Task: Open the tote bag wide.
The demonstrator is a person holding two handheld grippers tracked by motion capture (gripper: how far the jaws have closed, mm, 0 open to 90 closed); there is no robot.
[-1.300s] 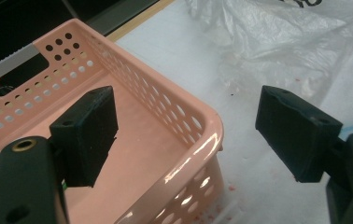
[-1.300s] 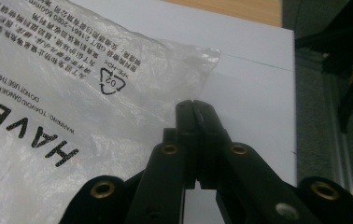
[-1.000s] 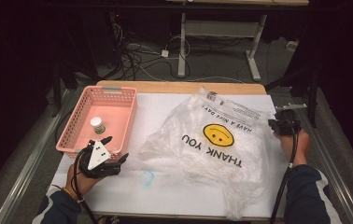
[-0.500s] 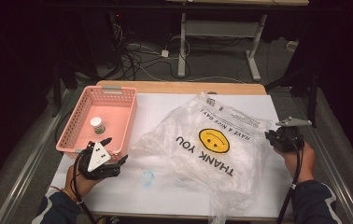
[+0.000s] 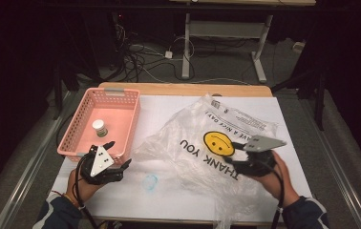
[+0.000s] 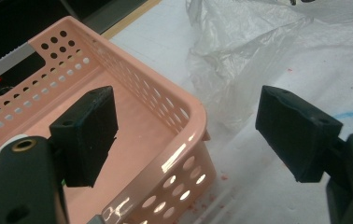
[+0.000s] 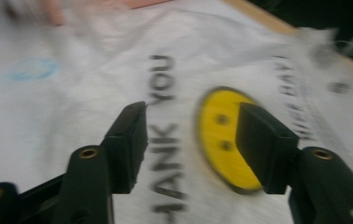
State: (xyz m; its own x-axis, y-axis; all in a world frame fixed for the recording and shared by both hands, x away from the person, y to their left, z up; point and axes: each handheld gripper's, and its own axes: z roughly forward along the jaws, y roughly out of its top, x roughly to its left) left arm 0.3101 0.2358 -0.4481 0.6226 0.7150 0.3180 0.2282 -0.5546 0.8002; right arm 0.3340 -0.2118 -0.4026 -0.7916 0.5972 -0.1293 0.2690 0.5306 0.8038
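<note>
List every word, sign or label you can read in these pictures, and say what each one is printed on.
"THANK YOU": on the plastic bag, in large black letters beside a yellow smiley face.
"HAVE A NICE DAY!": on the same bag, smaller, on the other side of the face.
Fine print on the bag's white strip: too small to read.
Label on the small jar in the pink basket: too small to read.

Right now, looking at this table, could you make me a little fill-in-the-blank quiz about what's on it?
1. The small white jar stands inside the pink ____.
2. The face printed on the plastic bag is coloured ____.
3. The big black words on the bag read THANK ____.
4. The right gripper hovers over the bag with its fingers ____.

Missing words: basket; yellow; YOU; open
</note>
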